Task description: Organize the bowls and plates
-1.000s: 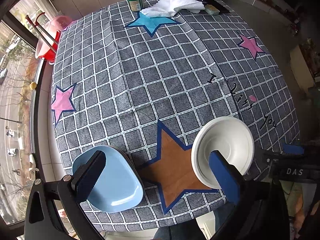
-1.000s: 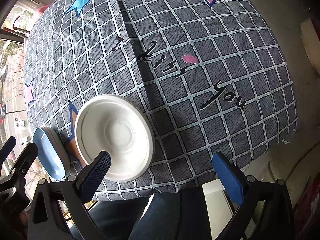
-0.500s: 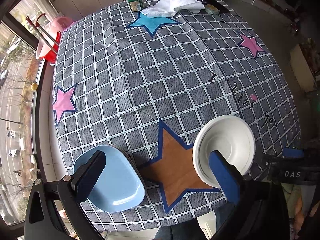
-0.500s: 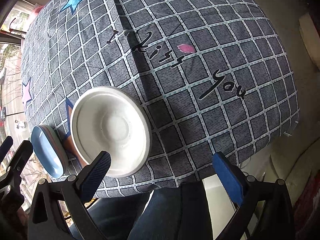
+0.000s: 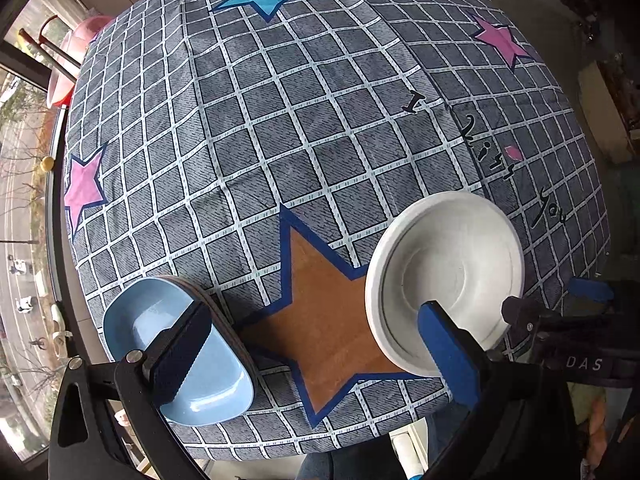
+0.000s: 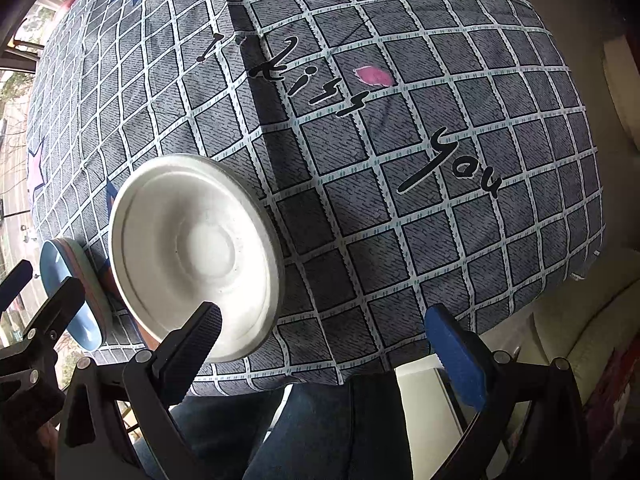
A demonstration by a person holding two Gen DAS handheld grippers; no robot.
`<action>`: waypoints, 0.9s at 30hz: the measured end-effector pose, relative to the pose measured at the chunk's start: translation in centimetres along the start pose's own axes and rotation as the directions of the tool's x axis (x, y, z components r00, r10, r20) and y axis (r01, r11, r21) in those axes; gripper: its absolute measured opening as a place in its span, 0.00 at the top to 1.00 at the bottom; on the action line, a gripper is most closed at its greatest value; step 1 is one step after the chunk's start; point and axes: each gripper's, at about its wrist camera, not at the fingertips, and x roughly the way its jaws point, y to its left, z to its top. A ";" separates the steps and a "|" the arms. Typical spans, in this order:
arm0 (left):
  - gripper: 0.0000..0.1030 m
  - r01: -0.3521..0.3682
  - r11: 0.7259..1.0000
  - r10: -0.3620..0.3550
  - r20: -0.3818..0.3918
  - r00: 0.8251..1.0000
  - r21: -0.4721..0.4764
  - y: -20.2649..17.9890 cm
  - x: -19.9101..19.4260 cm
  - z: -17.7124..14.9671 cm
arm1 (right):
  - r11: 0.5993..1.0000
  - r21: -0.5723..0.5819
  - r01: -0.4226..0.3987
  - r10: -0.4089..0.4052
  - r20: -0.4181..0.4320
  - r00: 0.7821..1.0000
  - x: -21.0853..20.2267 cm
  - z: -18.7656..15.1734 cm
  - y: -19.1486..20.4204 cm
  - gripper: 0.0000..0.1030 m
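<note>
The left gripper (image 5: 316, 354) hangs over the near edge of the checked tablecloth (image 5: 304, 128) with its jaws spread wide and nothing between them. Under its left finger lies the blue bowl (image 5: 176, 364), which seems to rest on a darker dish whose rim shows along its far side; under its right finger lies the white plate (image 5: 444, 276). Between the two dishes, straight ahead of the jaws, is the brown star (image 5: 324, 320) printed on the cloth. The right gripper (image 6: 326, 344) is likewise wide open and empty, its left finger over the near rim of the white plate (image 6: 192, 256), the blue bowl (image 6: 66, 292) farther left, and the "kiss you" lettering (image 6: 376, 116) ahead.
</note>
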 end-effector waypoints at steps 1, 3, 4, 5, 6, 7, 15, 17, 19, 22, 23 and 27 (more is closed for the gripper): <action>0.00 -0.009 1.000 0.009 -0.008 1.000 0.005 -0.3 0.7 0.1 | 1.000 -0.009 0.006 -0.007 -0.007 1.000 0.5 0.2 0.1 0.01; 0.00 -0.023 1.000 0.023 -0.030 0.999 0.004 -0.8 2.1 0.2 | 1.000 -0.027 0.016 -0.017 -0.023 1.000 1.4 0.5 0.2 0.01; 0.00 -0.024 1.000 0.024 -0.040 0.999 -0.006 -0.8 2.8 0.3 | 0.999 -0.036 0.028 -0.029 -0.031 0.999 1.9 0.8 0.3 0.01; 0.00 -0.023 1.000 0.022 -0.052 0.998 -0.018 -0.7 3.4 0.4 | 0.998 -0.046 0.049 -0.050 -0.034 0.998 2.3 1.0 0.3 0.01; 0.00 -0.020 0.999 0.017 -0.064 0.998 -0.033 -0.6 4.1 0.5 | 0.997 -0.055 0.059 -0.061 -0.037 0.997 2.6 1.3 0.3 0.01; 0.00 -0.018 0.999 0.014 -0.072 0.997 -0.047 -0.4 4.6 0.6 | 0.996 -0.061 0.062 -0.065 -0.040 0.997 3.0 1.6 0.3 0.01; 0.00 0.025 0.991 -0.040 -0.112 0.993 -0.128 0.9 7.8 0.7 | 0.994 -0.107 0.033 -0.037 -0.036 0.999 5.0 4.1 0.5 0.01; 0.00 0.046 0.989 -0.061 -0.104 0.993 -0.137 1.1 8.0 0.8 | 0.994 -0.105 0.010 -0.015 -0.048 0.999 5.3 4.5 0.3 0.01; 0.00 0.065 0.987 -0.080 -0.097 0.992 -0.148 1.4 8.4 0.9 | 0.994 -0.110 0.006 -0.011 -0.045 0.999 5.3 4.9 0.3 0.01; 0.00 0.087 0.981 -0.105 -0.094 0.990 -0.174 1.8 8.9 0.1 | 0.994 -0.111 -0.002 -0.003 -0.040 0.999 5.5 5.4 -0.1 0.00; 0.00 0.096 0.978 -0.115 -0.096 0.989 -0.188 2.0 9.1 -0.1 | 0.994 -0.107 -0.003 -0.001 -0.037 0.999 5.4 5.1 0.1 0.00; 0.00 0.104 0.972 -0.130 -0.115 0.985 -0.212 2.8 9.8 -0.9 | 0.996 -0.094 -0.007 0.003 -0.040 0.999 5.6 5.2 -0.5 0.00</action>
